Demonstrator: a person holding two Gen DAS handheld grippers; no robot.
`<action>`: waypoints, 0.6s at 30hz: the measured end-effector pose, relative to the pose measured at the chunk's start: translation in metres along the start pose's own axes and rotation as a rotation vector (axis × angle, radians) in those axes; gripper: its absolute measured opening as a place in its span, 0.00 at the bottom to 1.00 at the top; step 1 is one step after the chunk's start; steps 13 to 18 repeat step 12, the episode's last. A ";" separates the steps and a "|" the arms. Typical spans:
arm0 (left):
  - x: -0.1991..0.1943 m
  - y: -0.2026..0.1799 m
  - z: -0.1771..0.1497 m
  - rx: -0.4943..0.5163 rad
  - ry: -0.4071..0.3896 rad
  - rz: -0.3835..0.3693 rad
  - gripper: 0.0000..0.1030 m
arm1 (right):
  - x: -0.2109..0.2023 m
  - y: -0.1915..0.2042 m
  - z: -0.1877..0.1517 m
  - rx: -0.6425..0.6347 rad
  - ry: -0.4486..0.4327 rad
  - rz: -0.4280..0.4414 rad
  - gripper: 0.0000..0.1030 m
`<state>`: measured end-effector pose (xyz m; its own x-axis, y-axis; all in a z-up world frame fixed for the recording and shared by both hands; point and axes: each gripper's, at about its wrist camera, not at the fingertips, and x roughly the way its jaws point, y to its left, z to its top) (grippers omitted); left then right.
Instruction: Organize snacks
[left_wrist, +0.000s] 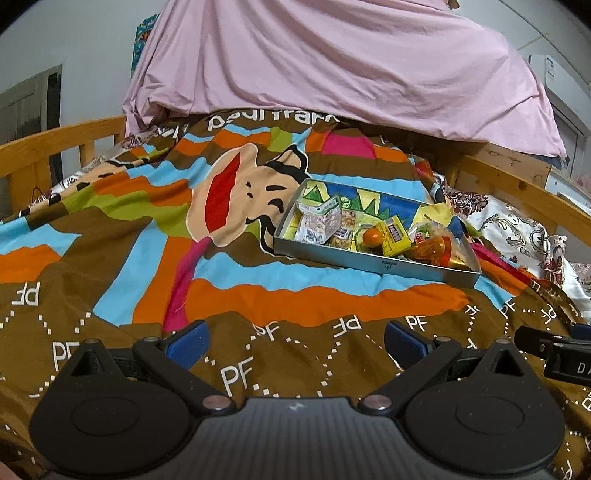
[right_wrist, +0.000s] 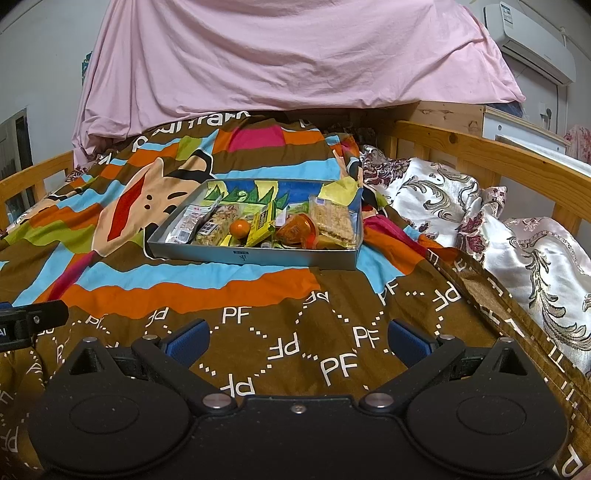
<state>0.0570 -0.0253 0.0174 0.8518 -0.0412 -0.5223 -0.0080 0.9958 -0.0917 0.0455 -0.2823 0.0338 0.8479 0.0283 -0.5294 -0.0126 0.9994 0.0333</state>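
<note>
A shallow metal tin (left_wrist: 369, 263) (right_wrist: 258, 255) sits on the colourful bedspread and holds several snacks: clear packets of nuts (left_wrist: 318, 226) (right_wrist: 190, 223), a small orange ball (left_wrist: 373, 236) (right_wrist: 239, 228), a yellow packet (left_wrist: 397, 236) (right_wrist: 263, 221), an orange jelly cup (left_wrist: 432, 246) (right_wrist: 295, 229) and a wrapped cracker bar (right_wrist: 336, 221). My left gripper (left_wrist: 297, 341) is open and empty, low over the bedspread, well short of the tin. My right gripper (right_wrist: 298, 339) is open and empty too, in front of the tin.
The bedspread (left_wrist: 258, 288) (right_wrist: 258, 314) covers a bed with wooden rails (left_wrist: 55, 140) (right_wrist: 498, 151). A pink sheet (left_wrist: 332, 66) (right_wrist: 288, 55) hangs behind. Floral pillows (right_wrist: 480, 221) lie at the right. An air conditioner (right_wrist: 532, 40) is on the wall.
</note>
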 end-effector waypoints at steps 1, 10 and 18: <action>0.001 0.000 0.001 0.003 -0.003 -0.002 1.00 | 0.000 0.000 0.000 0.000 0.000 0.000 0.99; 0.000 -0.002 0.003 0.016 -0.006 -0.009 1.00 | 0.000 0.001 0.001 0.000 0.001 -0.001 0.99; 0.002 -0.001 0.005 0.017 -0.005 -0.007 1.00 | 0.000 0.001 0.001 0.000 0.001 -0.001 0.99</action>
